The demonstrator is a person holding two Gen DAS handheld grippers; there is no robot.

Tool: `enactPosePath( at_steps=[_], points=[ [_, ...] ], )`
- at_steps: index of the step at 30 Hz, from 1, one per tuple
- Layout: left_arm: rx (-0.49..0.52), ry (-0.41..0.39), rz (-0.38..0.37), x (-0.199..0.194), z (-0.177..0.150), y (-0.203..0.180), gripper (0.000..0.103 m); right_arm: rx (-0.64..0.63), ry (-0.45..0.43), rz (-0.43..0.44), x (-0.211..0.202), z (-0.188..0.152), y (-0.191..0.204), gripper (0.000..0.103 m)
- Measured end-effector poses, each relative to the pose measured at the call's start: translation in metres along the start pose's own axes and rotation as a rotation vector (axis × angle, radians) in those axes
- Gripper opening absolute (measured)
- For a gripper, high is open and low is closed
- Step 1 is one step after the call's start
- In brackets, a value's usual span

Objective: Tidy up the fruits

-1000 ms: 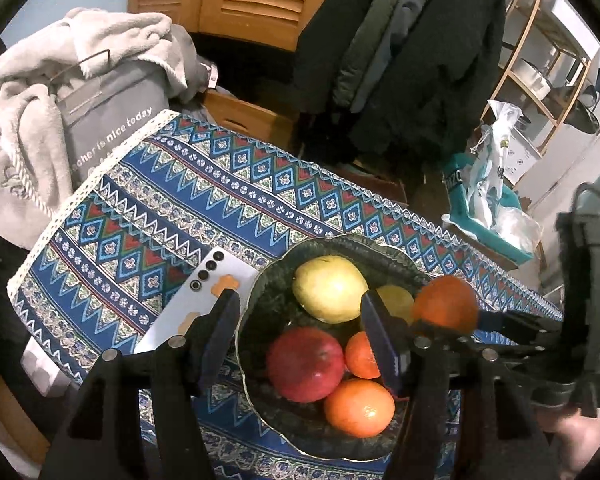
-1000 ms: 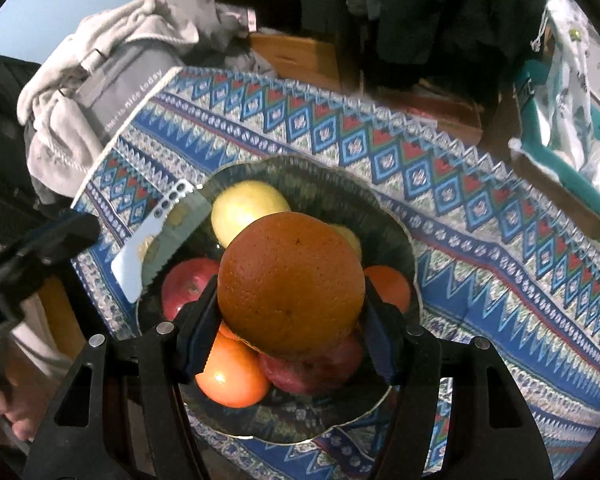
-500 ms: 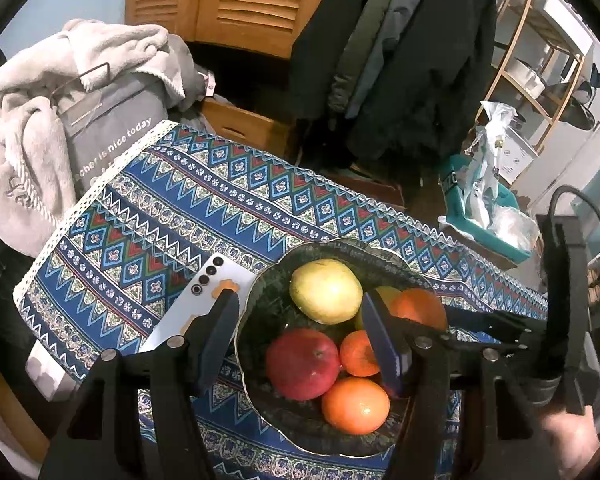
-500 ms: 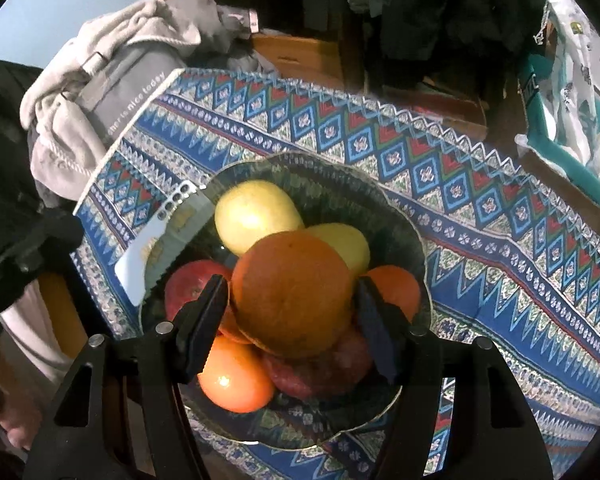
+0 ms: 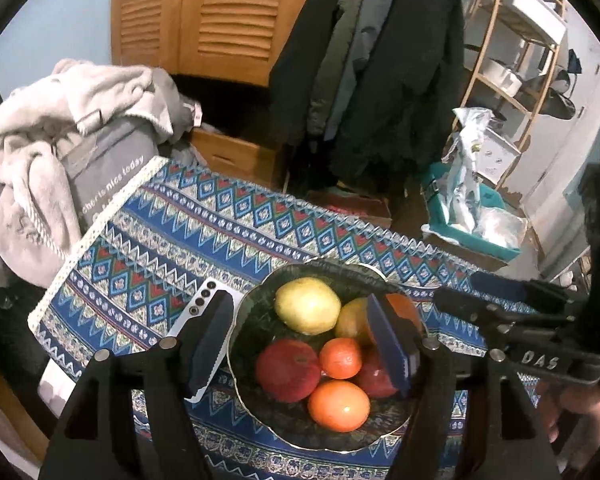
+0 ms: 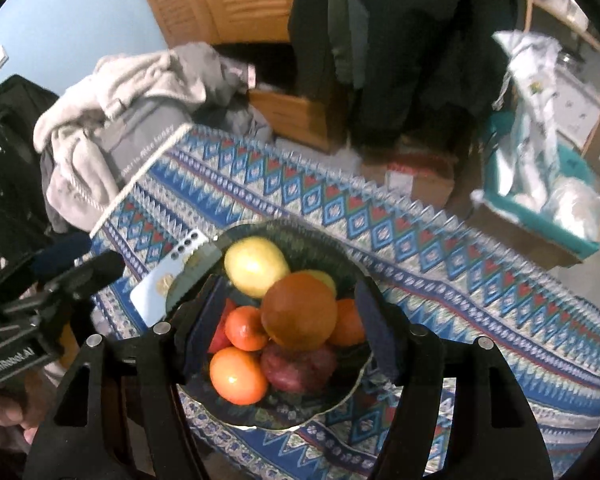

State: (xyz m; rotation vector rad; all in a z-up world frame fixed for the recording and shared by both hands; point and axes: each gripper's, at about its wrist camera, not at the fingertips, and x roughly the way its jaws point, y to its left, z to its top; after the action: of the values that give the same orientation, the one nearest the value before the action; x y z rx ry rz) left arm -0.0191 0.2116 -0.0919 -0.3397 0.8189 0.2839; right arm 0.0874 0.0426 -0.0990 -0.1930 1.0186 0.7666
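A dark green bowl [image 5: 324, 267] on the patterned tablecloth holds a yellow-green fruit [image 5: 306, 306], a red apple [image 5: 288, 370], small oranges [image 5: 340, 358] and more fruit. A big orange [image 6: 300, 312] lies on top of the pile. My right gripper [image 6: 290, 324] hangs above it with its jaws opening, the pads clear of the orange on both sides. My left gripper [image 5: 300, 344] hovers over the bowl, its jaws opening too, with nothing held between them. In the left wrist view the right finger hides part of the big orange [image 5: 404, 308].
A white phone [image 5: 198, 308] lies on the cloth, touching the bowl's left rim. Grey clothes [image 5: 60, 128] are piled past the table's left edge. Dark coats, a wooden shelf and a teal box [image 5: 472, 220] stand beyond the far edge.
The right gripper has let go of the big orange, which now rests on the fruit pile, and has risen. The left gripper has also risen and spread its jaws wider.
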Motion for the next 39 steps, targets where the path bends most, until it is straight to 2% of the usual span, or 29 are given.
enactPosePath(
  at_steps=[3, 5, 7, 17, 19, 25, 29, 31, 39],
  points=[
    [0.023, -0.029, 0.004, -0.011, 0.004, -0.007, 0.072, 0.006, -0.045, -0.015, -0.022, 0.004, -0.002, 0.071],
    [0.034, -0.05, 0.001, -0.019, 0.006, -0.01, 0.077, 0.009, -0.074, -0.021, -0.035, 0.006, -0.004, 0.072],
    [0.043, -0.068, 0.0, -0.026, 0.008, -0.014, 0.078, 0.009, -0.105, -0.029, -0.048, 0.009, -0.005, 0.075],
    [0.086, -0.133, -0.026, -0.06, 0.019, -0.035, 0.082, -0.015, -0.221, -0.068, -0.103, 0.006, -0.005, 0.078],
    [0.1, -0.147, -0.024, -0.065, 0.019, -0.04, 0.087, -0.021, -0.238, -0.079, -0.112, 0.004, -0.005, 0.079],
    [0.149, -0.19, -0.003, -0.083, 0.019, -0.055, 0.089, -0.025, -0.278, -0.091, -0.138, -0.004, -0.011, 0.08],
    [0.152, -0.211, -0.019, -0.092, 0.02, -0.062, 0.1, -0.021, -0.298, -0.1, -0.151, -0.012, -0.017, 0.08],
    [0.154, -0.226, -0.024, -0.096, 0.021, -0.065, 0.102, -0.014, -0.303, -0.104, -0.156, -0.015, -0.021, 0.08],
    [0.174, -0.22, -0.037, -0.101, 0.022, -0.084, 0.102, 0.021, -0.31, -0.124, -0.164, -0.027, -0.042, 0.08]
  ],
)
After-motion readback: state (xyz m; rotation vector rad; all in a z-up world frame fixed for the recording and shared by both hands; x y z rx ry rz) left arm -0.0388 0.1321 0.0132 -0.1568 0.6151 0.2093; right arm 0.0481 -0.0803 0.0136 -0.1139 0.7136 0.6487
